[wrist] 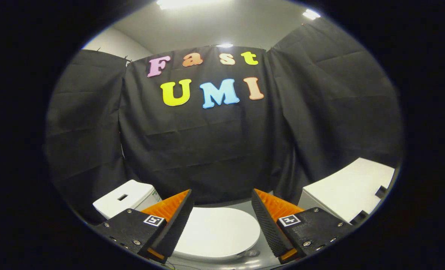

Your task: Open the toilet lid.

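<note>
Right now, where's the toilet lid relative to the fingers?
Gripper view: toilet lid lies closed, between and beyond the open gripper, with the white tank off to its left.

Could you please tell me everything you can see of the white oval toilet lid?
The white oval toilet lid looks like smooth, glossy plastic with a rounded outline. It is closed, lying flat on the bowl, whose rim shows as a thin band under its near edge. It sits below and between the open gripper's two black and orange fingers, which hover apart above it and do not appear to touch it. The white toilet tank stands beside it, on the far side of one finger. Part of the lid is hidden behind the fingers.
</note>
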`<state>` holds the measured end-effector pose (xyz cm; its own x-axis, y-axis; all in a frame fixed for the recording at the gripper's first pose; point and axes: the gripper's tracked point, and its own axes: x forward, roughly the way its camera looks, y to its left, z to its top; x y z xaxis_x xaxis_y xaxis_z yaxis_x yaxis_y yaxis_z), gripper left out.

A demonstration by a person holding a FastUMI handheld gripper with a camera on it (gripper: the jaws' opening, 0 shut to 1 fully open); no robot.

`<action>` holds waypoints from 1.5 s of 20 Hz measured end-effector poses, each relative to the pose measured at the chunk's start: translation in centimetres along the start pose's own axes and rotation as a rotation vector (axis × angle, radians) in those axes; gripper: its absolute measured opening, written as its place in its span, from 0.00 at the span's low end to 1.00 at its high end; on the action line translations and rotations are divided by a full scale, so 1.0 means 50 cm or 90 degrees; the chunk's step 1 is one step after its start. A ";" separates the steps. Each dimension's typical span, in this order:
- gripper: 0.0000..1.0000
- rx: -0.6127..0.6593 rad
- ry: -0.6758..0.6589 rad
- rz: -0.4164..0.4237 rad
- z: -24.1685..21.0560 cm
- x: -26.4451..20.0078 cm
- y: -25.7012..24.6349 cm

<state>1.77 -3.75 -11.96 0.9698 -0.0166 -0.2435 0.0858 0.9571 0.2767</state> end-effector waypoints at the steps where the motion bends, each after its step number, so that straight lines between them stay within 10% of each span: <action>1: 0.94 0.020 0.010 0.004 -0.019 -0.003 -0.004; 30: 0.95 0.296 0.321 -0.055 -0.572 0.016 -0.195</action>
<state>-4.83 -4.84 -41.44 0.7403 0.1565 -0.6538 0.3564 0.7332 0.5791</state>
